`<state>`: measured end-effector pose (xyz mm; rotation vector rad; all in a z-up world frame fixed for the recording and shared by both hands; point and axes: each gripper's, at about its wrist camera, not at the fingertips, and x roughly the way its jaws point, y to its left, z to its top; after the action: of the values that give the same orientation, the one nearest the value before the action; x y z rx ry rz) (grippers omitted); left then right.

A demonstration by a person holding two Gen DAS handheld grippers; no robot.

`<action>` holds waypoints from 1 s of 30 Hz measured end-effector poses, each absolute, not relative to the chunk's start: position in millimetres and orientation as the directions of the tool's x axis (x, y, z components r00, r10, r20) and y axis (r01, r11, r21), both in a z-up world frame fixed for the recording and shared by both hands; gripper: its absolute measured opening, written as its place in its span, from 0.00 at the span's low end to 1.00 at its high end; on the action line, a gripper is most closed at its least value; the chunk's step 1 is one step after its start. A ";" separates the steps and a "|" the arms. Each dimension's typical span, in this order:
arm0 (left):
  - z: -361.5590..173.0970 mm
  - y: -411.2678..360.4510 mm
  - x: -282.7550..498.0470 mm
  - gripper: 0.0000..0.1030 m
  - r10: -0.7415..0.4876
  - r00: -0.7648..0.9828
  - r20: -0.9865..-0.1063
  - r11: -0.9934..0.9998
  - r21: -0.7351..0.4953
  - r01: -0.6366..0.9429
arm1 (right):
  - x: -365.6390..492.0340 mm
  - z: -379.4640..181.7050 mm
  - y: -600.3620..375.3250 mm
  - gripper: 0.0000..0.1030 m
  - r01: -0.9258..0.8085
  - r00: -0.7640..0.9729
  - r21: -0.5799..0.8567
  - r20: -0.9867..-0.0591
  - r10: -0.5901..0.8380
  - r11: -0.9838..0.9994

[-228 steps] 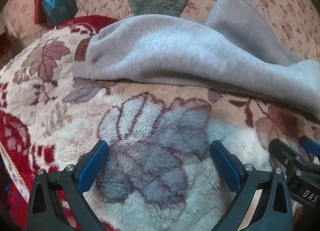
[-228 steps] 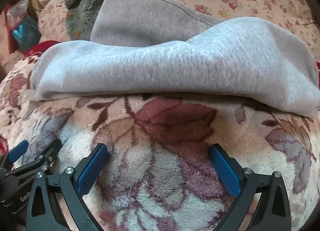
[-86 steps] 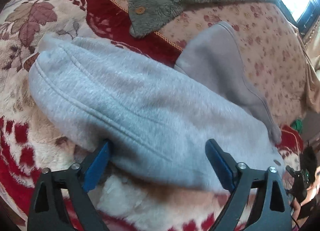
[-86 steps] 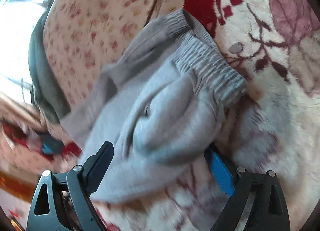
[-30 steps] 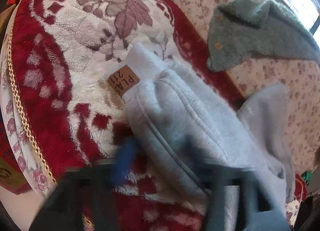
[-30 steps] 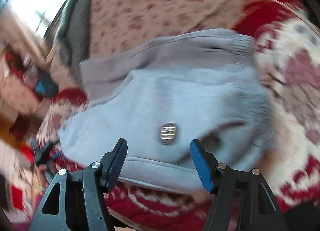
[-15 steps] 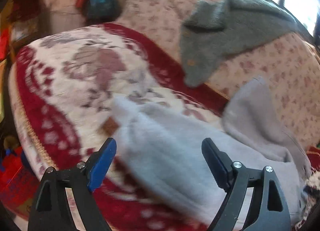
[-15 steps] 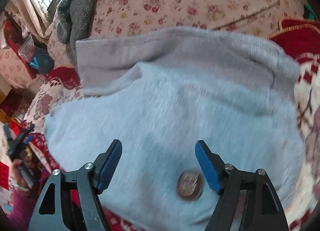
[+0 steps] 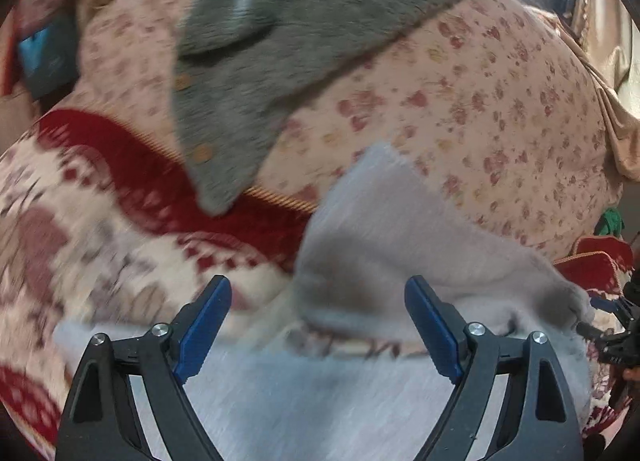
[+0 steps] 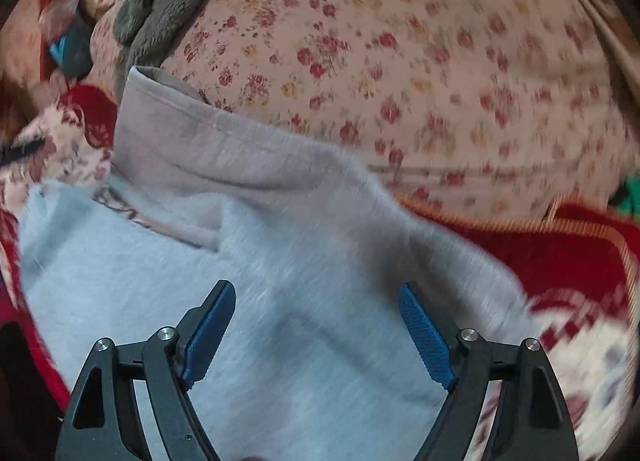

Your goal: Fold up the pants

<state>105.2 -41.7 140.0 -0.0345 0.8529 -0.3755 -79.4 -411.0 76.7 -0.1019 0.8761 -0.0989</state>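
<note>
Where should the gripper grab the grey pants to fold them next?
Probably the loose leg end of the grey pants, at its hemmed edge. It lies flat against the flowered cushion at the far left, sticking out past the folded part, so the open right gripper could come from the near side and pinch that free edge.

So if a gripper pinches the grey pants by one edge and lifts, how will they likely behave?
The grey pants look like soft fleece, already lying in slack folds, so they would probably droop and unfold. On the plush blanket they would likely drag rather than slide. Both the left gripper and the right gripper are open.
</note>
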 end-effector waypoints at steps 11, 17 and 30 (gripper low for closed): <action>172.8 -173.0 214.0 0.89 -0.247 0.570 -0.783 0.876 0.071 0.477 | -25.3 89.7 -434.9 0.90 -0.049 0.640 -0.260 -0.750 -0.169 0.964; 135.9 -224.0 239.3 0.89 -0.089 0.535 -0.840 0.768 0.285 0.574 | -3.8 83.6 -446.7 0.90 -0.098 0.621 -0.307 -0.762 -0.183 0.947; 84.5 -215.5 262.9 0.84 -0.008 0.446 -0.895 0.756 0.287 0.589 | 24.6 37.9 -433.4 0.90 -0.261 0.496 -0.274 -0.861 -0.116 0.926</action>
<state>262.9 -215.5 84.5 0.6337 1.0564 -0.4018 24.6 -433.4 37.9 -0.3967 1.0559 0.0907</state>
